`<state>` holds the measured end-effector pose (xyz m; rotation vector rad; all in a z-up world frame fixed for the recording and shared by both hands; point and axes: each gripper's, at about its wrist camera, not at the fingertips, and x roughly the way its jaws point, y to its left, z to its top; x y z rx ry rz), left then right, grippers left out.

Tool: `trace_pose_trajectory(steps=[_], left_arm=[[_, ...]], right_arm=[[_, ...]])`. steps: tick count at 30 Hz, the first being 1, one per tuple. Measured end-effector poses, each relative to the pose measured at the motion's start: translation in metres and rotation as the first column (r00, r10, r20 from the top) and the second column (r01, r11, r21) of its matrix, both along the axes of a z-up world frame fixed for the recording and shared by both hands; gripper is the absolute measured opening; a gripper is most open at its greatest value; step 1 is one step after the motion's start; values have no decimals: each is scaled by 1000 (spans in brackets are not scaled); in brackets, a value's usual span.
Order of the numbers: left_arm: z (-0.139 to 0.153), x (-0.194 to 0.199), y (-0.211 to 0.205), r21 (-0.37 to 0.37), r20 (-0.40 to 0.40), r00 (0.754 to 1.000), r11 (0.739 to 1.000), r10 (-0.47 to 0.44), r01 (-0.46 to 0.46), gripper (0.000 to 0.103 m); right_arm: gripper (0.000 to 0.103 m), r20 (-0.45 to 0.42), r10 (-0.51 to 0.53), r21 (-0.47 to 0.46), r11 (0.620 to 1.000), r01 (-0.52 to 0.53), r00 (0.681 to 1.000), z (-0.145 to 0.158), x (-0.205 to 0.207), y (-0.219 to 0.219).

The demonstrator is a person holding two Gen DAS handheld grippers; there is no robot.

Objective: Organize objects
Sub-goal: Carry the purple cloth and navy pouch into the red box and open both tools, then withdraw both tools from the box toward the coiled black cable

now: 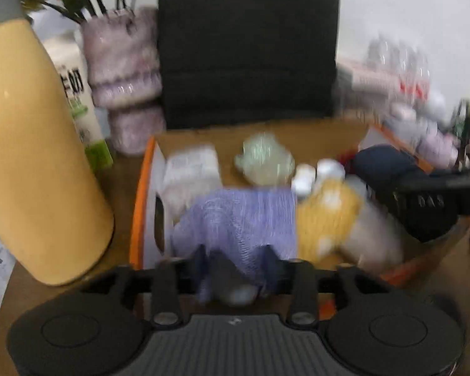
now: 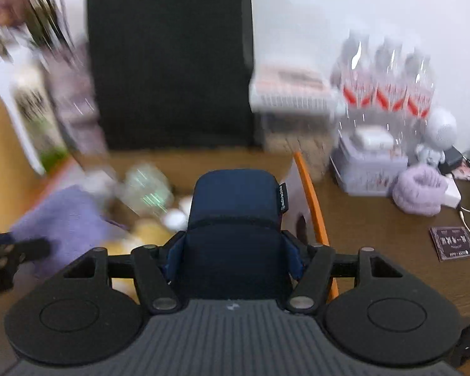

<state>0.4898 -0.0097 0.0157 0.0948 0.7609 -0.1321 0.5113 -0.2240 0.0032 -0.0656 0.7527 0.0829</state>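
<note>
An open cardboard box with orange edges sits on the wooden desk; its right rim shows in the right wrist view. My left gripper is shut on a lilac cloth and holds it over the box. My right gripper is shut on a dark navy pouch above the box's right side; the pouch also shows in the left wrist view. Inside the box lie a pale green item, a yellow and white plush and a white packet. Both views are blurred.
A yellow bottle, a carton and a pink vase with flowers stand left of the box. A black chair back is behind. Water bottles, a tin, a lilac scrunchie and a dark card lie right.
</note>
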Motion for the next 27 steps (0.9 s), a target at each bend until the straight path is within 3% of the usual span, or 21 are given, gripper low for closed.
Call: trace_pose_trajectory(steps=[1,3,6,10,14,17,20,24,27], left_arm=[[-1,-6,2,-14,21,1000,1000,-22,22,48],[6,-15,6,-39,47,998,999,-31,33,60],[30,-26,14,-88,105,994,996,-22,31,70],[66,-44,19,-77,208,978,997,20,-4,79],[85,-84,24,-107,240,970,994,33,-8,81],[82,-139,29,-176,244,969,984,35,9,82],[75,-207,24,-234,273,962,969,-14,81,86],[62,-288,17,-243,340,937,955,-78,168,95],[48,-317,14,-228,293,953,961,-84,155,97]], right_arm=[[72,-2,14,-24,1000,-14,1000,-6,0,3],[102,35,17,-41,999,-15,999,-7,-5,5],[103,104,-1,-6,1000,2,995,13,-14,-1],[103,158,5,47,999,-12,987,47,-32,-9],[103,189,5,68,998,-18,982,67,-66,-19],[103,194,8,150,988,-38,981,66,-115,-31],[103,206,5,233,971,-54,979,53,-179,-39],[103,239,-45,328,944,-37,970,37,-268,-38],[103,276,-94,330,944,-3,957,28,-324,-32]])
